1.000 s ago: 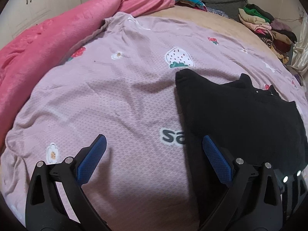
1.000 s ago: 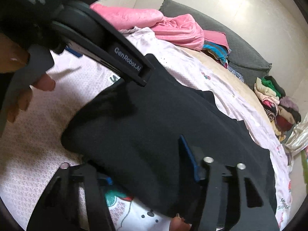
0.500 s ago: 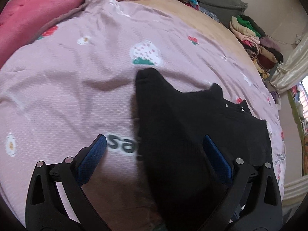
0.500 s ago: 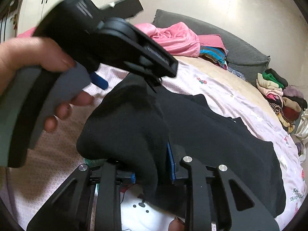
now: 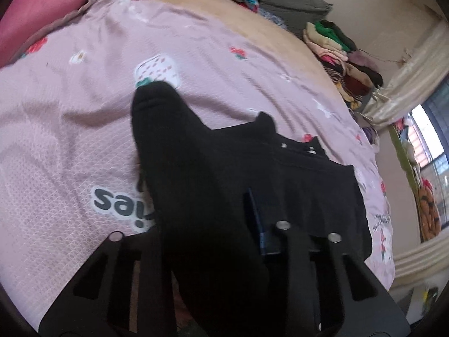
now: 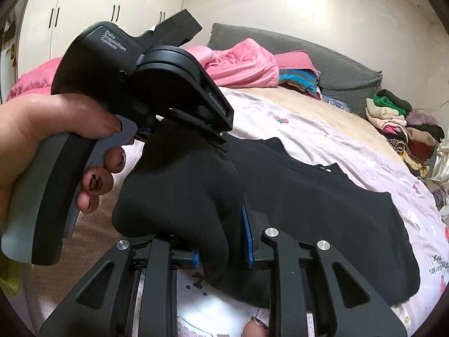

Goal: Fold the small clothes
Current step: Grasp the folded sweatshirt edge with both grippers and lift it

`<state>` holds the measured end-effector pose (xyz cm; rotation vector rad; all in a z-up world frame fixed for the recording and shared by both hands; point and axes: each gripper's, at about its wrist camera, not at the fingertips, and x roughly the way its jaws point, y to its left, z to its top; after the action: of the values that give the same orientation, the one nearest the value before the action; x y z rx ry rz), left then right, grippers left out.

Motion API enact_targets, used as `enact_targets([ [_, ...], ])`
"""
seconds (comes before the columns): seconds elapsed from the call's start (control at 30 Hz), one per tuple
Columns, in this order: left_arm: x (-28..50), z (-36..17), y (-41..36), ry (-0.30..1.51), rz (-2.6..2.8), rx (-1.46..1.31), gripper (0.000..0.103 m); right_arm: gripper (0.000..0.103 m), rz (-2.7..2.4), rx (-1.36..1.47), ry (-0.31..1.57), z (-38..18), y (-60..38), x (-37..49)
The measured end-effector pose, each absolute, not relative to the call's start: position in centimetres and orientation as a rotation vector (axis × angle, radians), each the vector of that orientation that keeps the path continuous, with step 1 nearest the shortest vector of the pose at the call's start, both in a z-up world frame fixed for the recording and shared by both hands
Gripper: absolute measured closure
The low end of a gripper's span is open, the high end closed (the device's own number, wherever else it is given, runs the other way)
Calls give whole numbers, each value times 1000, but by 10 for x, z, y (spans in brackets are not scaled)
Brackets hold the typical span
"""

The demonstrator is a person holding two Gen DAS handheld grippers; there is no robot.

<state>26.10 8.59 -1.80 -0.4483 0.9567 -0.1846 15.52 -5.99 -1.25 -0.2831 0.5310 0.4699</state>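
Pink bedsheet [image 5: 70, 140]; black garment [image 6: 322, 210] pinched between both closing grippers.

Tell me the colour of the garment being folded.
Plain black: the garment shows best in the right wrist view, lying on the pink printed sheet.

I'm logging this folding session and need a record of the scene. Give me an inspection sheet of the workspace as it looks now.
Surface: bed under a lilac printed sheet, wrinkled.
Job's things: black garment, its near edge lifted, the rest lying on the sheet.
Clutter: pink blanket, clothes pile and grey cushion at the far side.
Grippers: left gripper closing, the garment between its fingers; right gripper shut on the garment's edge. A hand holds the left gripper's handle.
Cables: nothing seen.
Surroundings: white cupboards, bare wall, curtain beside a window.
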Motion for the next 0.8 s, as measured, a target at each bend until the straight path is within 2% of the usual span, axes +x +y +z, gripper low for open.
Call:
enact_targets([
  [0.53,243,43,24,863,-285,-346,82,83,376,-160,446,25,-121,126],
  [0.8,241,52,-20,875,-308,-282,82,83,340,-80,450,28,-163,122],
])
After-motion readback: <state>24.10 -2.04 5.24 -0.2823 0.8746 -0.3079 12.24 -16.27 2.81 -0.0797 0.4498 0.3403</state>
